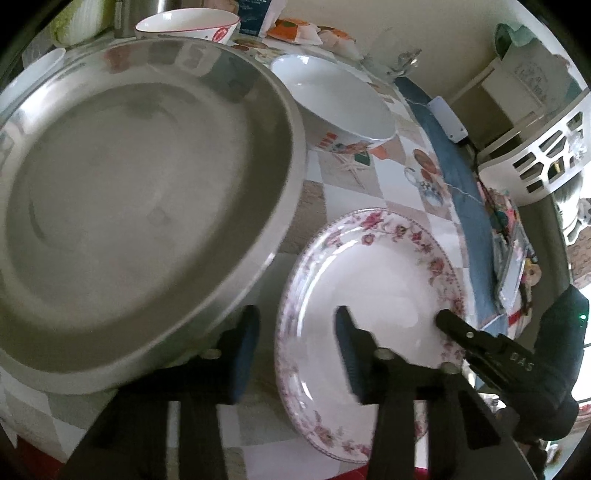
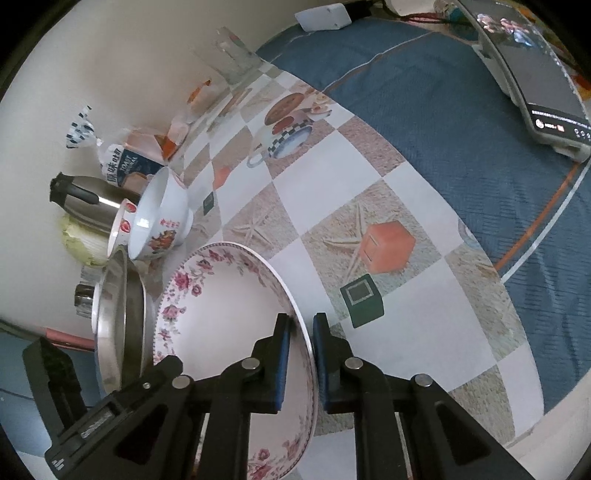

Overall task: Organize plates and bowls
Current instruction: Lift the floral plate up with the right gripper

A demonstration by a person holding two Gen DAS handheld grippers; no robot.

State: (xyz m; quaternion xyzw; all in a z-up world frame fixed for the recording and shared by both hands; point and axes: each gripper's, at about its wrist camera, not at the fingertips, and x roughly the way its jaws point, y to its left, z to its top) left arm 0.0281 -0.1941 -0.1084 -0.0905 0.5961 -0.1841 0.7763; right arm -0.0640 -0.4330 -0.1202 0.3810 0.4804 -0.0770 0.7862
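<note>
A pink-flowered plate [image 1: 380, 280] lies on the checked tablecloth next to a big steel basin [image 1: 140, 206]. My left gripper [image 1: 295, 350] is open and straddles the plate's left rim: one finger is over the plate's inside, the other beside the basin, and neither pad presses. My right gripper [image 2: 302, 347] is shut on the flowered plate [image 2: 221, 306] at its opposite rim. Its tip [image 1: 448, 319] also shows in the left wrist view. A white bowl [image 1: 332, 96] with a printed outside stands behind the plate. Further back is a red-patterned bowl [image 1: 192, 24].
The steel basin [image 2: 118, 325] and two bowls [image 2: 159, 218] crowd the wall side. There too are a steel flask [image 2: 88, 203], a cabbage [image 2: 83, 243] and a bread bag [image 2: 125, 166]. An induction cooker [image 2: 535, 74] sits on blue cloth. A white lattice basket [image 1: 546, 155] stands beyond the table edge.
</note>
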